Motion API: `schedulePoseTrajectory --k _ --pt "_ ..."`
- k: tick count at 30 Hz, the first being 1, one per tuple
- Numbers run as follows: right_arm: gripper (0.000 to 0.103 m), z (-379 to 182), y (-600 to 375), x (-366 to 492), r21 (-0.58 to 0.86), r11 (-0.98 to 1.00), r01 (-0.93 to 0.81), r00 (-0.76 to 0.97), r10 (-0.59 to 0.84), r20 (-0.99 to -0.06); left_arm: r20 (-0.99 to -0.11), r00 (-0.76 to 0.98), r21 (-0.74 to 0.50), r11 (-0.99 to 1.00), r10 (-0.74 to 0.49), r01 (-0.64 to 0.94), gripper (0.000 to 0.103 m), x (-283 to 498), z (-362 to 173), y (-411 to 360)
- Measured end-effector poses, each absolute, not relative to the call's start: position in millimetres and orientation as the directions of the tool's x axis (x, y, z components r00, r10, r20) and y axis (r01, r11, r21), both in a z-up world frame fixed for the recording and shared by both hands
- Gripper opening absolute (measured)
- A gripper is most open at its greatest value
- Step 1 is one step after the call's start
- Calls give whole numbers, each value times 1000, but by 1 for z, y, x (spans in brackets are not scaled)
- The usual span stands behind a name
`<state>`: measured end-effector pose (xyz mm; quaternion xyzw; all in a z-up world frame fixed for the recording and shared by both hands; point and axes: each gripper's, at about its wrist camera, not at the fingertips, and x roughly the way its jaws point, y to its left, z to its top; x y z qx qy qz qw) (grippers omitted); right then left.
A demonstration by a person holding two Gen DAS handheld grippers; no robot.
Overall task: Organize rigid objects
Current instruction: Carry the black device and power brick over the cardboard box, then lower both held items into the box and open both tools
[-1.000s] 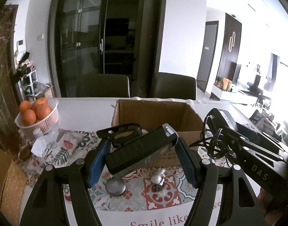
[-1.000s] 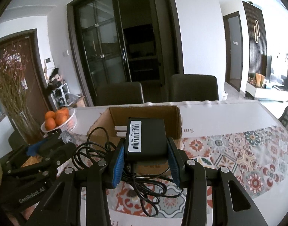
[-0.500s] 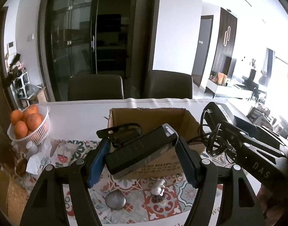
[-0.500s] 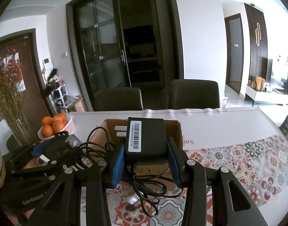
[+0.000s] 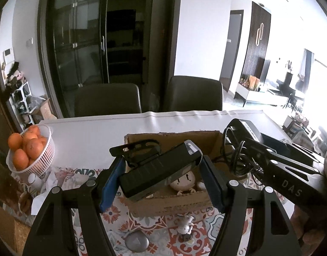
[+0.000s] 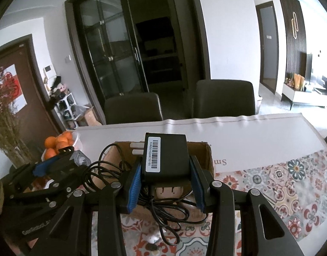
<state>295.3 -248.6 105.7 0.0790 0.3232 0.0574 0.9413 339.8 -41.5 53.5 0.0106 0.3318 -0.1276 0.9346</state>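
Note:
My left gripper (image 5: 162,166) is shut on a black ribbed work light (image 5: 154,177) with a hook at its far end, held slantwise over the near part of an open cardboard box (image 5: 174,204). In the right wrist view my right gripper (image 6: 165,166) is shut on a black power adapter (image 6: 167,149) with a barcode label. Its black cable (image 6: 163,211) hangs in loops under the fingers. The adapter hovers over the same box (image 6: 206,153). A pale doll face (image 6: 168,192) shows inside the box, below both held things. The two grippers are side by side.
A small white figurine (image 5: 185,226) and a grey round disc (image 5: 136,242) lie on the patterned cloth in front of the box. A white basket of oranges (image 5: 33,155) stands at the left. Two dark chairs (image 5: 107,100) stand behind the table's far edge.
Both grippers have moved forward together and slightly up, from in front of the box to over it. The box's inside and the doll face have come into view. Both grips are unchanged.

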Motion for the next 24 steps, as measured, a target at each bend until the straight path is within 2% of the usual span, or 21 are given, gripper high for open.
schedulePoseTrajectory --k 11,24 --pt "43 92 -252 323 218 974 -60 757 187 -626 -673 699 -79 963 -243 258 70 366 42 -47" --pt "43 71 -251 349 234 972 -27 702 185 -688 -707 676 -36 965 -207 259 70 387 30 -50"
